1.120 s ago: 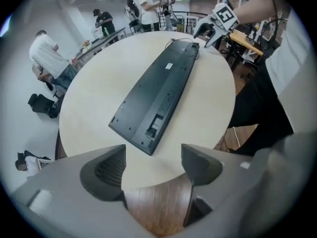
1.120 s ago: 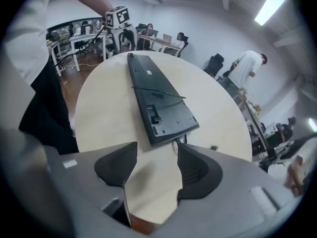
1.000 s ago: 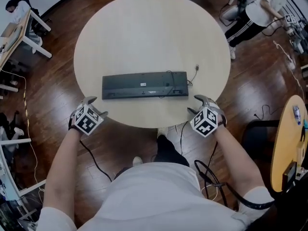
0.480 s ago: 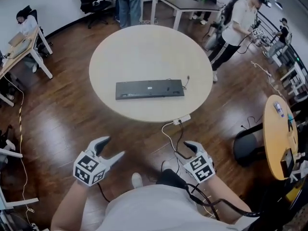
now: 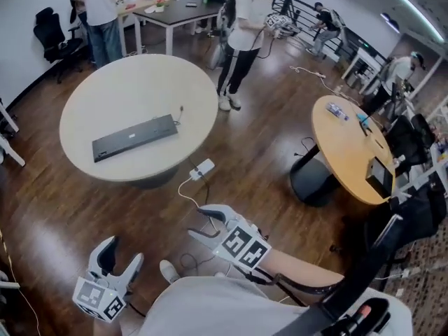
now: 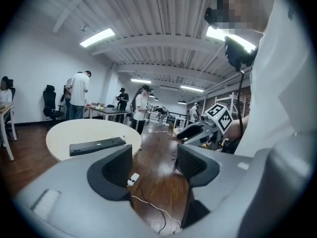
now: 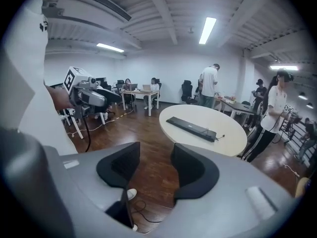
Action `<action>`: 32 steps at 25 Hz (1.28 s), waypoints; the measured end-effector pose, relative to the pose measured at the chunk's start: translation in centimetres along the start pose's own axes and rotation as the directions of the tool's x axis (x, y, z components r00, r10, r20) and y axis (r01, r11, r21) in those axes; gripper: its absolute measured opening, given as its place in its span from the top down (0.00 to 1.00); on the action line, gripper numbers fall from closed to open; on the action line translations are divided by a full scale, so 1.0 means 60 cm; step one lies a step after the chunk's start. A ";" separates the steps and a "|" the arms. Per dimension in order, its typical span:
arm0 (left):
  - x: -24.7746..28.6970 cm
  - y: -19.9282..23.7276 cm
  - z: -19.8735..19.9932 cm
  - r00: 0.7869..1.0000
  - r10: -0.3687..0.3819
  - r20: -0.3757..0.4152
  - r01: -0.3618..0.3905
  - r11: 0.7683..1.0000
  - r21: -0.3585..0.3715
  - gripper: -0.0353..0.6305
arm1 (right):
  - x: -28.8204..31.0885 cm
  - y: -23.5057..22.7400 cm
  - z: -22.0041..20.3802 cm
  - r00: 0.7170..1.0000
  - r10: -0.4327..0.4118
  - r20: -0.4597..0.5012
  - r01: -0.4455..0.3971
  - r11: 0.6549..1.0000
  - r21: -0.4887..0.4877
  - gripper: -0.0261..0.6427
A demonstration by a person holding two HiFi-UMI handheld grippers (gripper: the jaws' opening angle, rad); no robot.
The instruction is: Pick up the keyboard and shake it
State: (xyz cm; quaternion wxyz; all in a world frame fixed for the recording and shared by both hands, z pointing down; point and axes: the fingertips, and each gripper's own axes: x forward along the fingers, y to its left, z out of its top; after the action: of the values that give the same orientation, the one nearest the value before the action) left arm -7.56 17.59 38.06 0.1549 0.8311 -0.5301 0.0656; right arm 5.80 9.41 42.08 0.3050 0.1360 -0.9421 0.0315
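Observation:
The dark keyboard lies flat on the round beige table, far from both grippers. My left gripper hangs low at the bottom left over the wooden floor, open, nothing between its fingers. My right gripper is held near my body at bottom centre, also open and empty. In the left gripper view the keyboard shows beyond the open gripper, with the right gripper's marker cube at the right. The right gripper view shows the keyboard on the table past its open gripper.
A white power strip and a cable lie on the floor between me and the table. A second round wooden table stands to the right. A person in a white top stands behind the keyboard table; desks and chairs line the back.
I have backed away from the table and the view has swung right. Both grippers, a second ago at the table's edge beside the keyboard, now hang near my body. The keyboard has not moved.

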 end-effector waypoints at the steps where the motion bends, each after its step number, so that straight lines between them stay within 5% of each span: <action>1: 0.007 -0.024 0.006 1.000 -0.015 0.016 0.015 1.000 -0.004 0.52 | -0.017 0.005 -0.001 1.000 0.009 0.017 -0.009 1.000 0.000 0.63; 13: 0.053 -0.236 -0.016 0.999 -0.036 0.032 0.036 0.999 -0.027 0.55 | -0.175 0.043 -0.087 0.994 0.068 0.079 -0.067 0.998 -0.020 0.63; 32: 0.059 -0.289 -0.019 0.999 0.012 0.030 -0.011 1.000 -0.016 0.55 | -0.225 0.036 -0.113 0.992 0.074 0.099 -0.069 0.996 -0.052 0.66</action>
State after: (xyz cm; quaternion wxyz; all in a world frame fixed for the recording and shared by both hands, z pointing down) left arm 9.65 21.64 36.84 0.1529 0.8277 -0.5376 0.0498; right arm 19.56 15.68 39.76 0.2590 0.0960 -0.9610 0.0127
